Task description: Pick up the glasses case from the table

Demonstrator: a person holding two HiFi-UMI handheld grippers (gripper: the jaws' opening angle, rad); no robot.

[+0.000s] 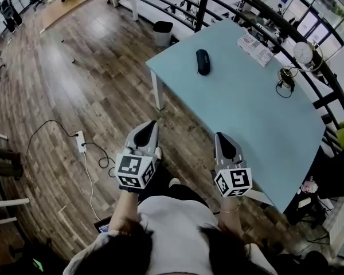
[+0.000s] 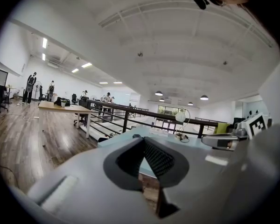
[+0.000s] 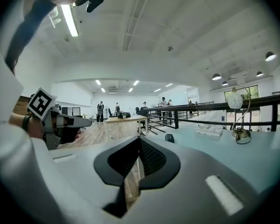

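Note:
The black glasses case (image 1: 202,61) lies on the far left part of a light blue table (image 1: 246,113). It shows small and distant in the left gripper view (image 2: 136,136) and in the right gripper view (image 3: 169,138). Both grippers are held close to the person's body, well short of the case. My left gripper (image 1: 150,126) hangs over the wooden floor, off the table's left edge. My right gripper (image 1: 221,137) is over the table's near edge. In their own views the left gripper (image 2: 143,141) and right gripper (image 3: 139,141) have their tips together with nothing between them.
A stack of papers (image 1: 255,47), a round white lamp (image 1: 303,52) and a small dark object with a cable (image 1: 285,79) sit at the table's far right. A black railing (image 1: 241,4) runs behind. A bin (image 1: 162,33) and a power strip (image 1: 80,141) are on the floor.

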